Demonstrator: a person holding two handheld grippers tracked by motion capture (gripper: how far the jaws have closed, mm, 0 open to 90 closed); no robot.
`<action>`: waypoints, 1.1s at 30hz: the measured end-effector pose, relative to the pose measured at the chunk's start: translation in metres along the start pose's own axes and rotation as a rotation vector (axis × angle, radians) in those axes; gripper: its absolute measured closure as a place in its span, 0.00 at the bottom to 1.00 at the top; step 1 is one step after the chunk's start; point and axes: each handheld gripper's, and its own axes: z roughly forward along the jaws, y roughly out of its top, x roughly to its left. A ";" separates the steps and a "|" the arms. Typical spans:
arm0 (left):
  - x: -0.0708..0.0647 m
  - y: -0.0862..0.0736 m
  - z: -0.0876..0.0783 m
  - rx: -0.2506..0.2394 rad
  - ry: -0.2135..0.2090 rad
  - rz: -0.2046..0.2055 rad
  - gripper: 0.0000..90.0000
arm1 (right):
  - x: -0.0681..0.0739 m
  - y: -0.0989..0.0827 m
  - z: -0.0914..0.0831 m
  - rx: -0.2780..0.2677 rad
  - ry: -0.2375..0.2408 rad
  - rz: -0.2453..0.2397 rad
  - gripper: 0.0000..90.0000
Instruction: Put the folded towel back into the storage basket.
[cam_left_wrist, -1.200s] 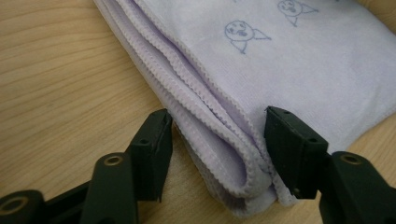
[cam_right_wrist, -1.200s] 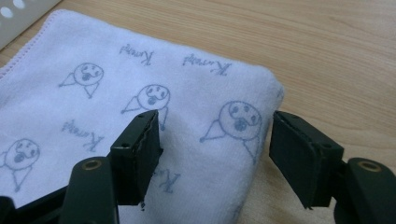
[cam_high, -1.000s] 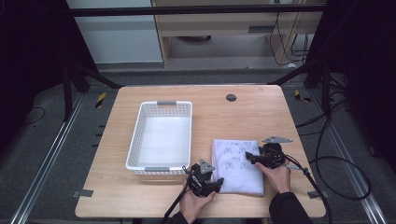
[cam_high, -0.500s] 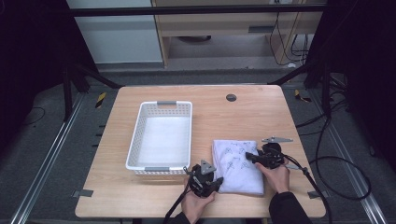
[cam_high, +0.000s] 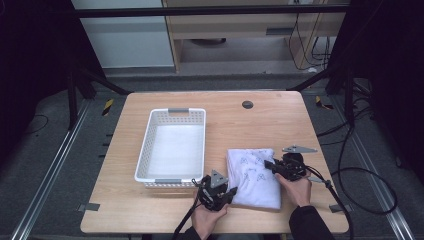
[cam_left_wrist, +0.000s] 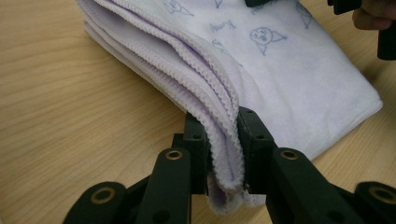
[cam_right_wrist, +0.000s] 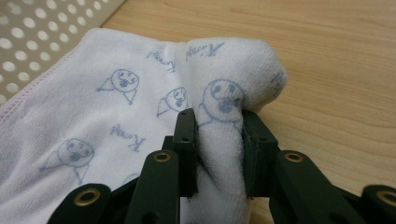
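A folded white towel (cam_high: 252, 177) printed with small blue faces lies on the wooden table (cam_high: 280, 125), right of the basket. My left gripper (cam_high: 228, 192) is at its near left corner. In the left gripper view the left gripper (cam_left_wrist: 223, 149) has just been closing and is shut on the towel's (cam_left_wrist: 289, 79) stacked, stitched edges. My right gripper (cam_high: 271, 165) is at the towel's right side. It has also just been closing, and in the right gripper view the right gripper (cam_right_wrist: 219, 144) pinches a raised bunch of the towel (cam_right_wrist: 93, 112).
A white perforated basket (cam_high: 172, 111) stands left of the towel, and its wall (cam_right_wrist: 32, 28) shows in the right gripper view. A dark round hole (cam_high: 247, 104) sits near the table's far edge. Cables trail off the table's right side.
Both hands keep their places at the towel, and the towel has not shifted on the table.
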 end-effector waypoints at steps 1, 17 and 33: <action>-0.001 0.001 -0.002 -0.003 0.000 0.004 0.83 | 0.001 0.001 -0.001 -0.006 0.000 -0.007 0.79; -0.004 0.021 -0.028 -0.052 0.021 0.061 0.83 | 0.014 0.020 -0.023 -0.117 0.008 -0.031 0.79; -0.006 0.038 -0.043 -0.089 0.051 0.096 0.83 | 0.024 0.035 -0.038 -0.198 -0.005 -0.056 0.79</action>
